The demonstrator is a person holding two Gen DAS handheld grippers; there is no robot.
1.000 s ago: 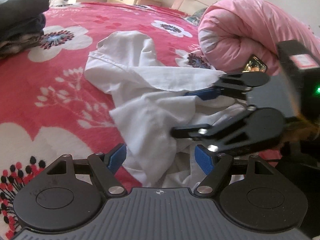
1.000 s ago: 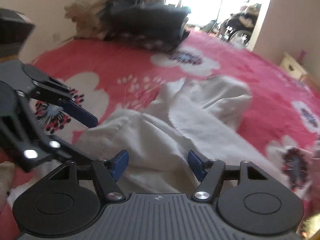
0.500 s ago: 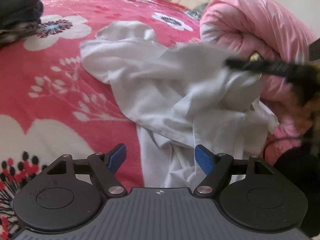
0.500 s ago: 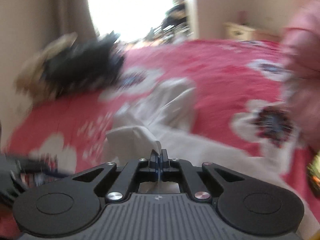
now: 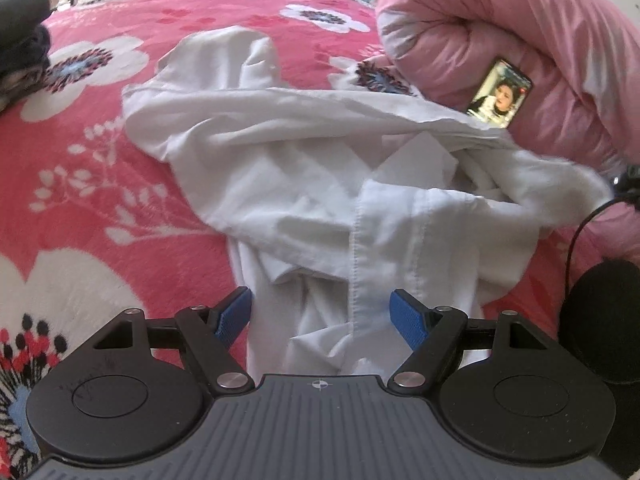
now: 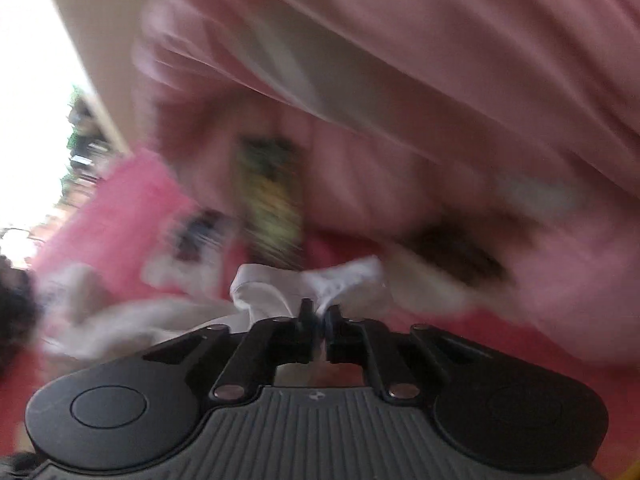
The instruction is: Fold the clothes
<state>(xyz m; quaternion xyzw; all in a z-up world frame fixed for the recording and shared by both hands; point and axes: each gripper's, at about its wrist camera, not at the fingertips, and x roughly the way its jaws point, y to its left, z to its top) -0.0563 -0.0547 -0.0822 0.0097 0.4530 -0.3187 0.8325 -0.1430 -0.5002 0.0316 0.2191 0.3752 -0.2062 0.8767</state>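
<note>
A crumpled white shirt (image 5: pixel 304 184) lies on the red flowered blanket (image 5: pixel 100 160), its placket running down toward me. My left gripper (image 5: pixel 322 316) hovers open over the shirt's near end, blue pads wide apart, with cloth below them but not pinched. In the blurred right wrist view my right gripper (image 6: pixel 319 316) has a bunched fold of the white shirt (image 6: pixel 272 300) between its nearly closed fingertips. Its jaws are opening, and the cloth still gathers at the pinch. The right gripper does not show in the left wrist view.
A rolled pink duvet (image 5: pixel 500 40) lies at the right with a lit phone (image 5: pixel 500 94) leaning on it. Folded dark clothes (image 5: pixel 20 40) sit at the far left. A black cable (image 5: pixel 576 232) and a dark round object (image 5: pixel 600 320) lie near the right edge.
My right gripper shut on a shirt fold, swung right toward the pink duvet and rolled, leaving the left wrist view. The shirt got drawn out to the right. My left gripper shifted slightly, still open.
</note>
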